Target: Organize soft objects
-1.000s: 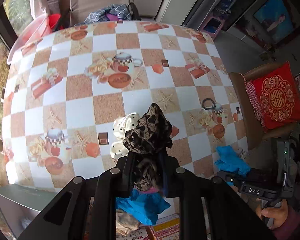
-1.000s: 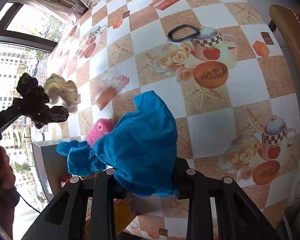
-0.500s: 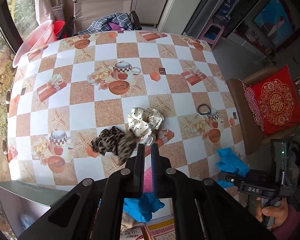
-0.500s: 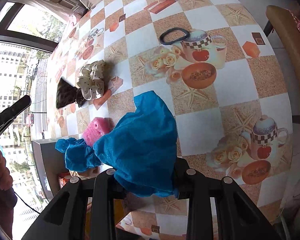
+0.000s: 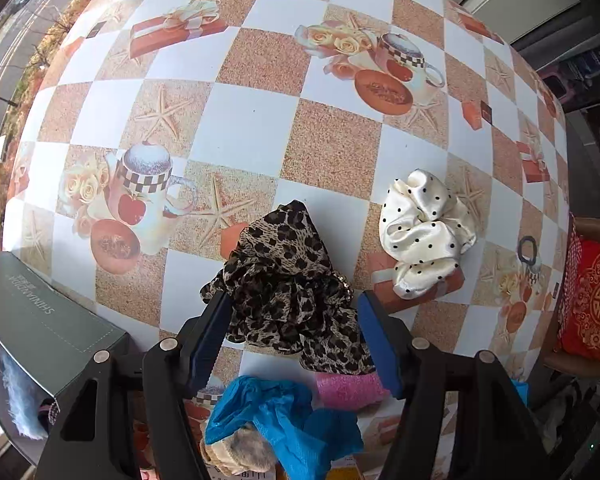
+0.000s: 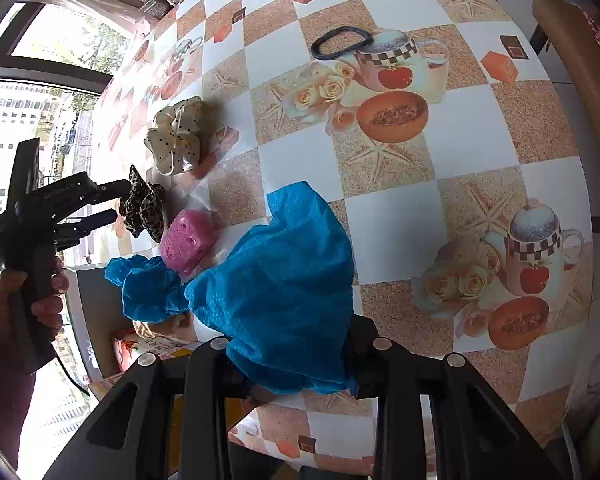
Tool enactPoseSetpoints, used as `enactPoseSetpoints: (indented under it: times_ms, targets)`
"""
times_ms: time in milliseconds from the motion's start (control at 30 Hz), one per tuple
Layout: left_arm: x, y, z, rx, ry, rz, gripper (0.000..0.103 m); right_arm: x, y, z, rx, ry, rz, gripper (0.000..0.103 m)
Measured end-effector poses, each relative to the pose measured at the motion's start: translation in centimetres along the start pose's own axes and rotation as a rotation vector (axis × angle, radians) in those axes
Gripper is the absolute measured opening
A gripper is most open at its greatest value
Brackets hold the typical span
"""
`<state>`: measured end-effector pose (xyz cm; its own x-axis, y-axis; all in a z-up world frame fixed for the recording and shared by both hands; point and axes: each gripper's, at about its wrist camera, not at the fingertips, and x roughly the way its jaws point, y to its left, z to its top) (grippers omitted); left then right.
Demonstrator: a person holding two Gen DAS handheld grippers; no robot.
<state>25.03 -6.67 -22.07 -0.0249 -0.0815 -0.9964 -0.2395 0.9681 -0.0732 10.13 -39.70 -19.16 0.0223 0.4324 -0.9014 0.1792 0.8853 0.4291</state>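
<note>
A leopard-print scrunchie (image 5: 288,280) lies on the checked table (image 5: 240,128). My left gripper (image 5: 292,320) points straight down over it, its jaws opening, with the scrunchie between the blue pads. The right wrist view shows the same scrunchie (image 6: 144,208) at the tips of the left gripper (image 6: 116,202). A cream dotted scrunchie (image 5: 424,228) rests just to the right. A pink sponge (image 5: 348,390) and a crumpled blue cloth (image 5: 284,420) sit at the table's near edge. My right gripper (image 6: 296,360) is shut on a larger blue cloth (image 6: 280,280) above the table.
A black hair tie (image 6: 340,42) lies on a printed teapot farther back. A grey box (image 5: 40,320) stands off the table's left corner. A chair with a red cushion (image 5: 592,304) stands at the right. A person's hand (image 6: 28,300) holds the left gripper's handle.
The left gripper held the leopard scrunchie aloft, then let it fall onto the table and shut. It has since come down and spread its jaws around it. The right gripper stayed put.
</note>
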Motion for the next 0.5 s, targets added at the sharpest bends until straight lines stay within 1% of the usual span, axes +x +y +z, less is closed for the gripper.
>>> enactPoseSetpoints:
  times_ms: [67,133,167,233,267,300,333,367,433,500]
  targets:
    - [1.4,-0.6,0.2,0.001,0.010,0.050,0.069,0.1,-0.2,0.0,0.007,0.003,-0.001,0.032]
    - [2.6,-1.1,0.3,0.016,0.023,0.037,0.074,0.1,-0.3,0.0,0.012,0.003,0.000,0.032]
    - [3.1,-1.5,0.3,0.029,0.038,0.030,0.074,0.0,-0.3,0.0,0.011,0.000,-0.001,0.032]
    - [3.9,-2.3,0.2,0.062,0.063,0.048,0.073,-0.2,-0.1,-0.1,0.002,-0.007,-0.007,0.032]
    - [4.2,-2.7,0.0,0.080,0.071,0.060,0.071,-0.2,0.1,-0.1,-0.004,-0.010,-0.010,0.032]
    - [4.3,-3.0,-0.2,0.097,0.071,0.082,0.059,-0.3,0.3,-0.1,-0.010,-0.013,-0.013,0.032]
    - [4.1,-3.4,-0.3,0.120,0.053,0.087,0.040,-0.3,0.5,-0.1,-0.016,-0.015,-0.015,0.032]
    - [3.9,-3.7,-0.5,0.146,0.046,0.084,0.032,-0.3,0.6,-0.2,-0.021,-0.017,-0.017,0.032]
    - [3.4,-3.9,-0.7,0.161,0.039,0.058,0.026,-0.4,0.9,-0.2,-0.030,-0.021,-0.021,0.032]
    - [2.4,-3.7,-1.1,0.164,0.008,0.052,0.026,-0.5,1.2,-0.2,-0.041,-0.027,-0.029,0.032]
